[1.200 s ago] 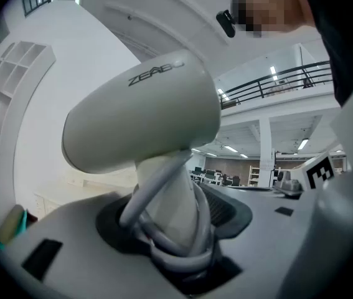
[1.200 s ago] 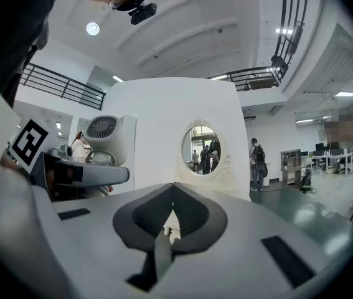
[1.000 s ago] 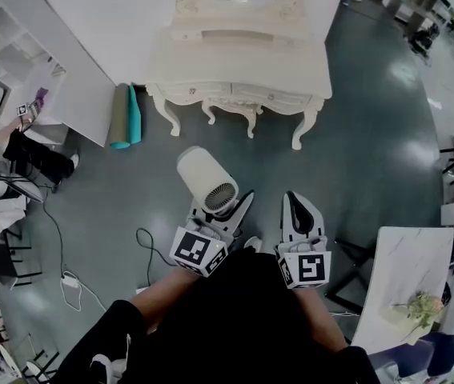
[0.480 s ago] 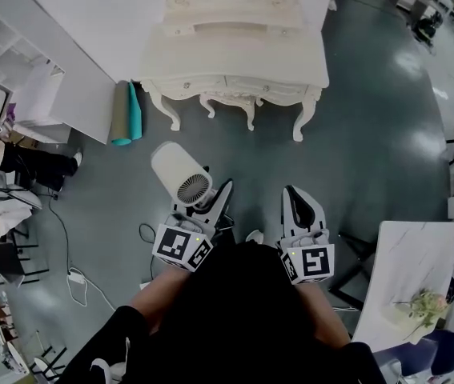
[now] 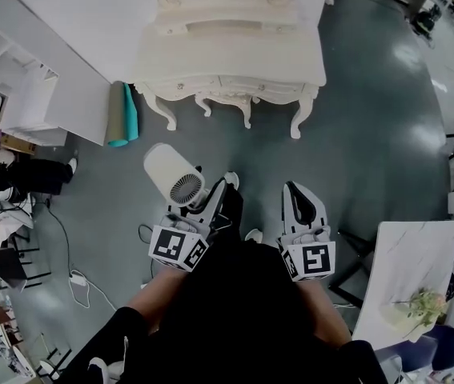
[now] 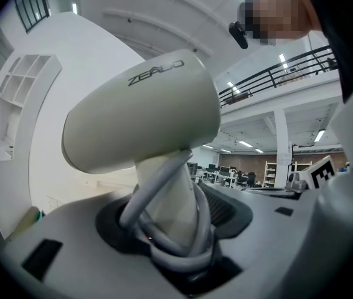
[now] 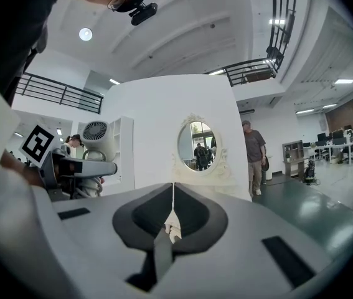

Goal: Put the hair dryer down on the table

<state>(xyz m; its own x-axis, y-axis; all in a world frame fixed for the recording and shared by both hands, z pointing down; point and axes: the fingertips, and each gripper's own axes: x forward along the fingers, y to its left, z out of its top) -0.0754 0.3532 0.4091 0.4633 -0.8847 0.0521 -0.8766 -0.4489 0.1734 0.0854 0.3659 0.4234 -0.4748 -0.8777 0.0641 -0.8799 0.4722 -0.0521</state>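
The white hair dryer (image 5: 174, 179) is held over the grey floor in front of the cream dressing table (image 5: 235, 54), its rear grille turned up toward me. My left gripper (image 5: 207, 208) is shut on its handle. In the left gripper view the dryer's barrel (image 6: 145, 117) stands above the jaws, and its grey cord is wrapped round the handle between the pads of the left gripper (image 6: 170, 220). My right gripper (image 5: 299, 206) hangs beside it, shut and with nothing in it. In the right gripper view the tips of the right gripper (image 7: 172, 215) meet, and the dryer (image 7: 98, 137) shows at the left.
Rolled teal and olive mats (image 5: 120, 115) lean beside the dressing table's left legs. A white partition (image 5: 58, 62) stands at the left. A marble-topped table (image 5: 407, 254) carries flowers at the right. A cable and power strip (image 5: 73, 279) lie on the floor. A person (image 7: 255, 157) stands beyond the oval mirror (image 7: 196, 145).
My left gripper has carried the hair dryer to the left and a little farther from me. The dressing table now sits lower in the head view. My right gripper has hardly moved.
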